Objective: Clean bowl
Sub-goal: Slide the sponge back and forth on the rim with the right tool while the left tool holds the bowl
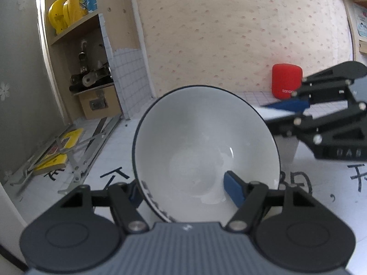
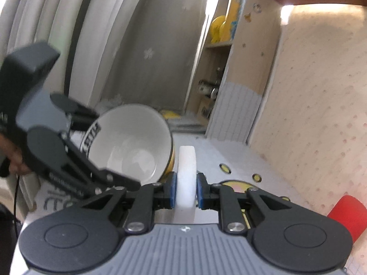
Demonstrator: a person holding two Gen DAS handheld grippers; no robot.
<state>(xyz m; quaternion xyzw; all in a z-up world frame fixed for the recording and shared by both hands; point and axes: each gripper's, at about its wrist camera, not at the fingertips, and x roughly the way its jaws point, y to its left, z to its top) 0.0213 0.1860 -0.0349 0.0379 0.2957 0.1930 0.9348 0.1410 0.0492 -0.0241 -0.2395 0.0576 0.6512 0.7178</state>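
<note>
My left claw (image 1: pixel 183 189) pinched the white bowl's (image 1: pixel 206 151) rim, tipping its mouth toward my right claw (image 2: pixel 185 189), which clenched a white sponge (image 2: pixel 187 178) edge-on just beside the bowl's rim.

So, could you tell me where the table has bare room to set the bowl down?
Bare table lies right of the bowl, below the right gripper, over handwritten characters. The left side is crowded: a metal rack and yellow book. A red speaker occupies the far wall.
</note>
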